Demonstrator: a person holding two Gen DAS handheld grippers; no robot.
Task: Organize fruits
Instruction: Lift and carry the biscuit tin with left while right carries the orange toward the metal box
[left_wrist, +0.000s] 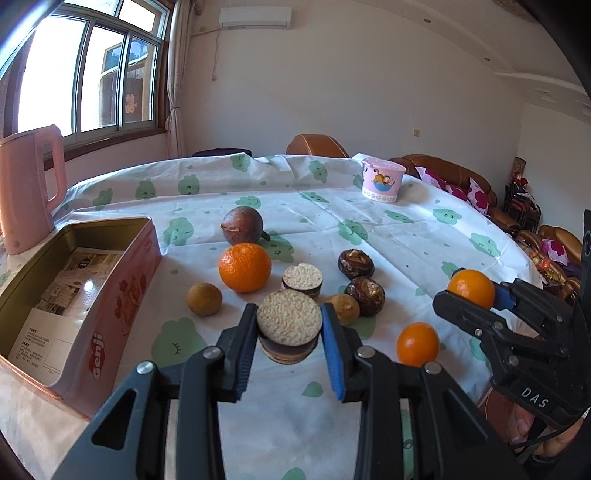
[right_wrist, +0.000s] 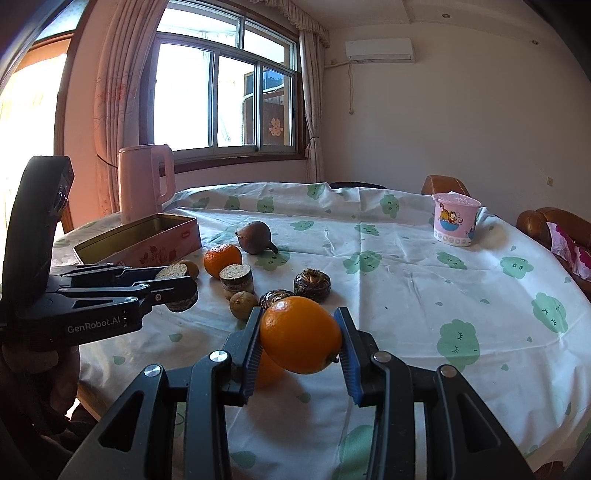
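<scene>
**Ana:** Left gripper (left_wrist: 289, 328) is clamped on a round snack cake (left_wrist: 289, 331), pale crumbly top, dark sides, held clear of the desk (left_wrist: 369, 229). Where's the tin?

**Ben:** That open pink Genji tin (left_wrist: 79, 288) sits just to its left, long axis running away from the camera, shiny metal inside, with only a printed sheet lying on its bottom. I'd say the left hand is far nearer to it than the right.

**Ana:** And the right gripper (right_wrist: 300, 341)?

**Ben:** Pinched on a smooth, glossy small orange (right_wrist: 301, 336), lifted off the cloth. From there the tin lies away to the left, beyond the left gripper, so its path would cross the other arm.

**Ana:** What's left on the cloth?

**Ben:** A bigger orange (left_wrist: 245, 267), another small one (left_wrist: 417, 344), a dull purple-brown round fruit (left_wrist: 242, 226), two tan matte round fruits (left_wrist: 204, 299), a second cake (left_wrist: 302, 281), and two wrinkled dark dates (left_wrist: 355, 264).
</scene>
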